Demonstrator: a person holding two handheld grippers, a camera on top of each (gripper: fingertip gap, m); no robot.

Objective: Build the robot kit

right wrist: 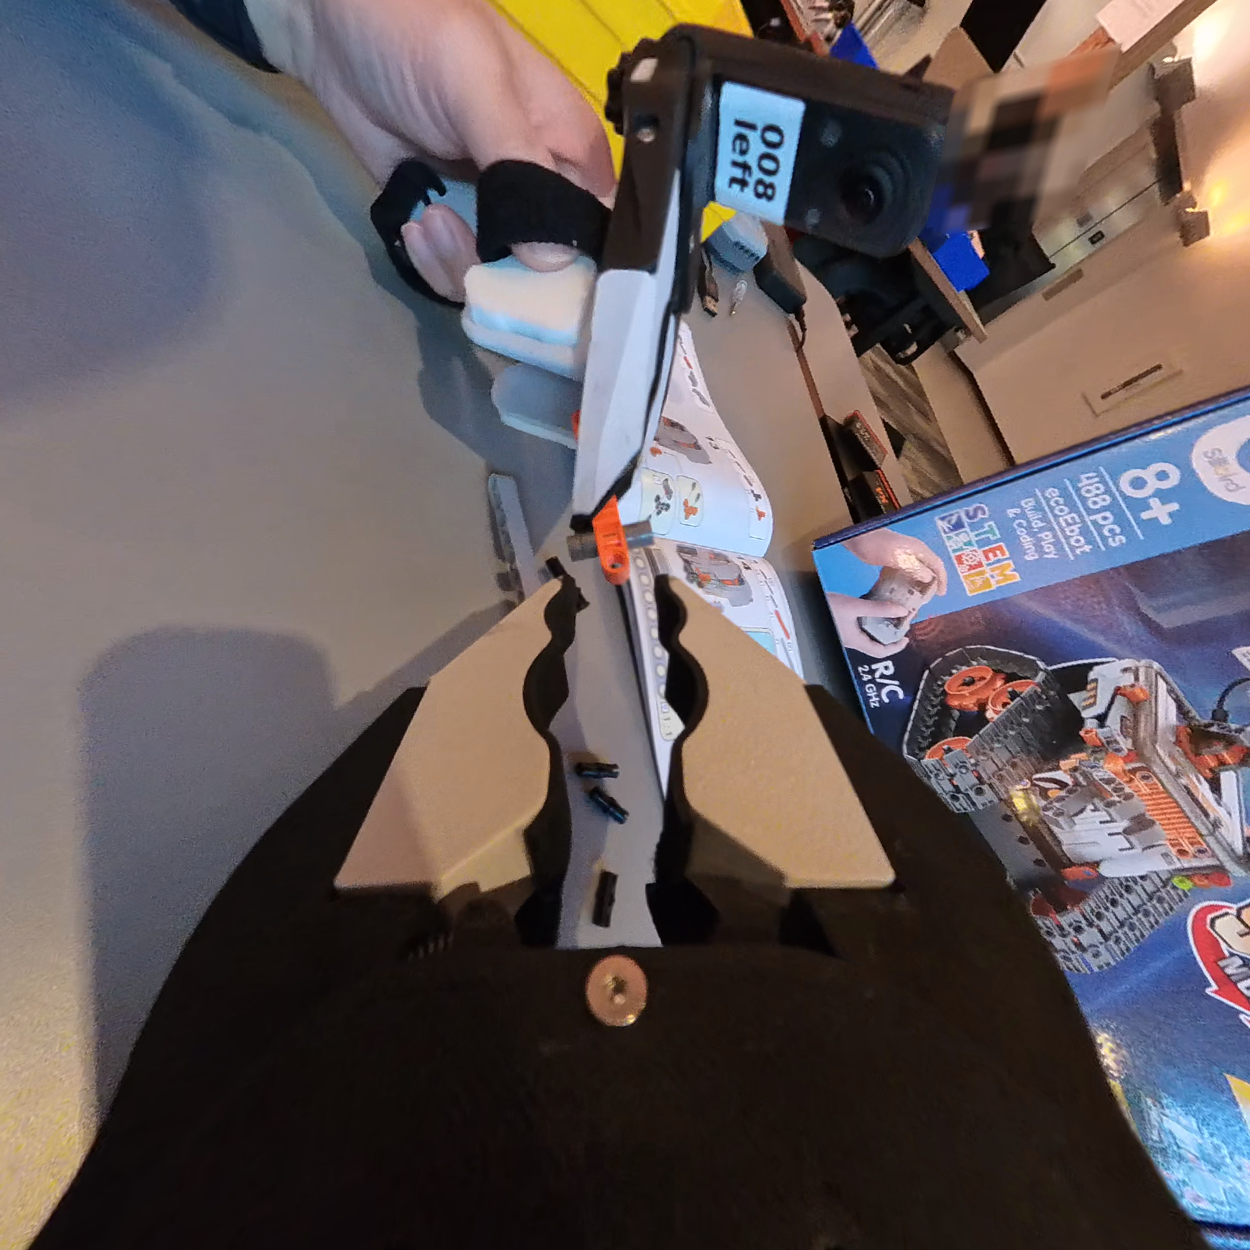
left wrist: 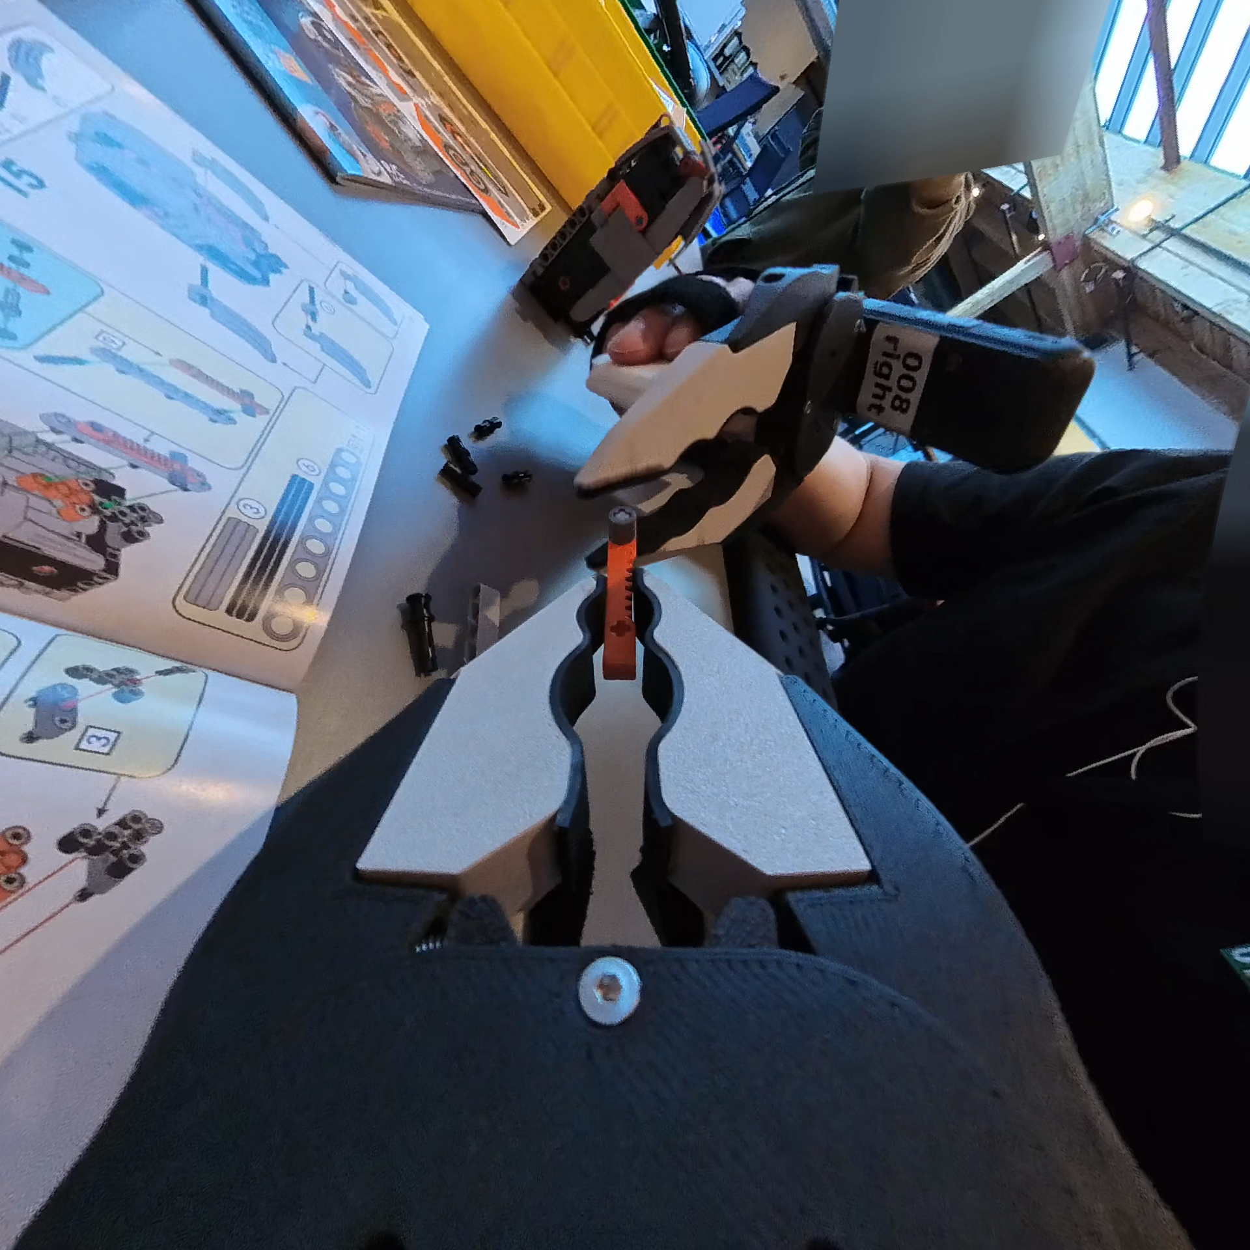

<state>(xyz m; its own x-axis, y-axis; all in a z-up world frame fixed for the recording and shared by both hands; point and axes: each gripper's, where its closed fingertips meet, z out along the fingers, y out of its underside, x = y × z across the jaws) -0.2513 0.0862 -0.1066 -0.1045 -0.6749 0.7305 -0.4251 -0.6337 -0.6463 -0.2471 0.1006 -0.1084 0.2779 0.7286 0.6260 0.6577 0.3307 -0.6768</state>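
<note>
My left gripper [left wrist: 619, 582] is shut on a small orange toy-brick connector [left wrist: 619, 629] and holds it upright above the grey table [left wrist: 440, 284]. A short grey axle [left wrist: 622, 521] sits across the connector's top end. My right gripper [right wrist: 614, 585] is open, its tips just short of the orange connector [right wrist: 612, 544] and the grey axle [right wrist: 639, 534]. In the left wrist view the right gripper [left wrist: 592, 521] comes in from the right, one fingertip on each side of the axle's end. The left gripper [right wrist: 588, 517] hangs down from above in the right wrist view.
An open instruction booklet [left wrist: 169, 406] lies on the left. Loose black pins [left wrist: 467, 467] lie by it; a longer black pin [left wrist: 419, 632] and a grey beam [left wrist: 483, 619] lie nearer. A partly built model [left wrist: 622, 223], the set's box [right wrist: 1082, 744] and a yellow bin [left wrist: 541, 88] stand behind. Both grippers' tips are close together, under 4 cm apart.
</note>
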